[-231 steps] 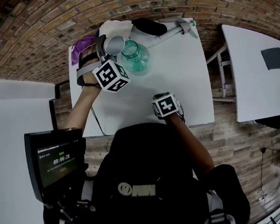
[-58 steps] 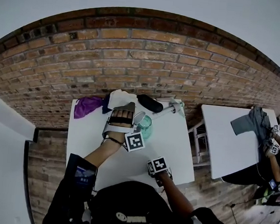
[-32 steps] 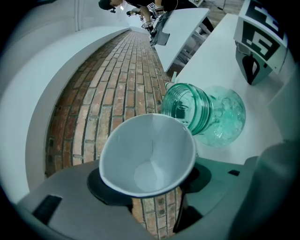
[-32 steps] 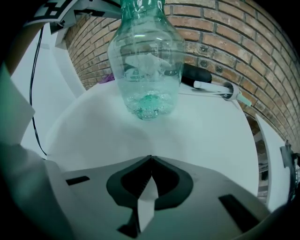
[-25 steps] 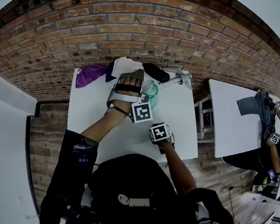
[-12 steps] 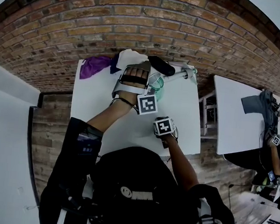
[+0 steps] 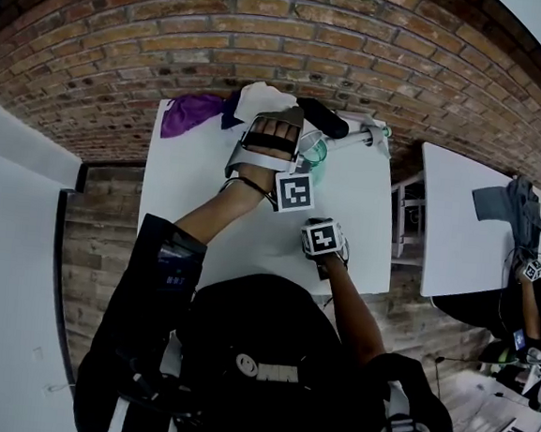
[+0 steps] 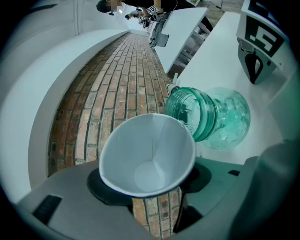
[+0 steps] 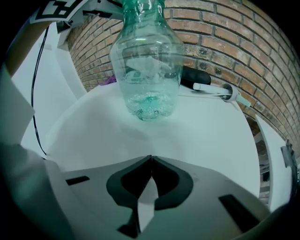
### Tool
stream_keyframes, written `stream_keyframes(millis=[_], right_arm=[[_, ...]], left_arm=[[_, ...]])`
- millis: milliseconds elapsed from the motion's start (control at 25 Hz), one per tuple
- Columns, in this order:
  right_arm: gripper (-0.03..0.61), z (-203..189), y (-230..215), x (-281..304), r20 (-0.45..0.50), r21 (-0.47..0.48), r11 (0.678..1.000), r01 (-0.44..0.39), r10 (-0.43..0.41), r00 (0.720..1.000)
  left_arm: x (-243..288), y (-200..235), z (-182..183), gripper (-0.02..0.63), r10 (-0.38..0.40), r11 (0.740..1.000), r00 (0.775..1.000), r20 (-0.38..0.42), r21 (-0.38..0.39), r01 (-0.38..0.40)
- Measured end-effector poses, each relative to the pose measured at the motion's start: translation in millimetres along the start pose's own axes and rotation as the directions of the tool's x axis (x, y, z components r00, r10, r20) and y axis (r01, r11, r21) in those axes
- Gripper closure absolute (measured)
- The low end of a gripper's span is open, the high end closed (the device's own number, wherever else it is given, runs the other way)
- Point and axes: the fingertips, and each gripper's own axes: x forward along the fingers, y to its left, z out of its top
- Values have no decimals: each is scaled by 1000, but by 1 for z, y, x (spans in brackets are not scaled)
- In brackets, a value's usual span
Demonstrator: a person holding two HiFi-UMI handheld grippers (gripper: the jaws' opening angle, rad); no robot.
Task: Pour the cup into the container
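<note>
A white paper cup (image 8: 147,157) is tipped on its side between the jaws of my left gripper (image 8: 150,190), which is shut on it. Its inside looks empty. Its rim sits right beside the mouth of a clear green bottle (image 8: 208,115). In the head view the bottle (image 7: 316,156) stands at the far side of the white table (image 7: 188,184), partly hidden by the hand and cup. My right gripper (image 9: 151,161) is shut on nothing, low over the table. It faces the upright bottle (image 9: 147,61), which holds a little clear material at its bottom.
A purple cloth (image 7: 190,114), a white cloth (image 7: 267,99), a black object (image 7: 321,118) and a white syringe-like tool (image 7: 362,136) lie along the table's far edge by the brick wall. A second white table (image 7: 468,218) with a grey garment (image 7: 525,209) stands to the right.
The left gripper has tipped the cup from beside the bottle to lying over its mouth. Over the last second it has barely moved. The right gripper has stayed near the front edge.
</note>
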Motion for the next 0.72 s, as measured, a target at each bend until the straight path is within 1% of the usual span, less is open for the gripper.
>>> stream_keyframes(millis=[480, 720], right_arm=[[574, 0, 0, 0, -1, -2, 1000, -8, 8, 1000], [574, -1, 1, 0, 0, -3, 1000, -7, 7, 1000]], left_arm=[[0, -1, 1, 321, 4, 1000, 1000, -1, 13, -4], [-1, 0, 1, 321, 23, 999, 1000, 0, 42, -23]])
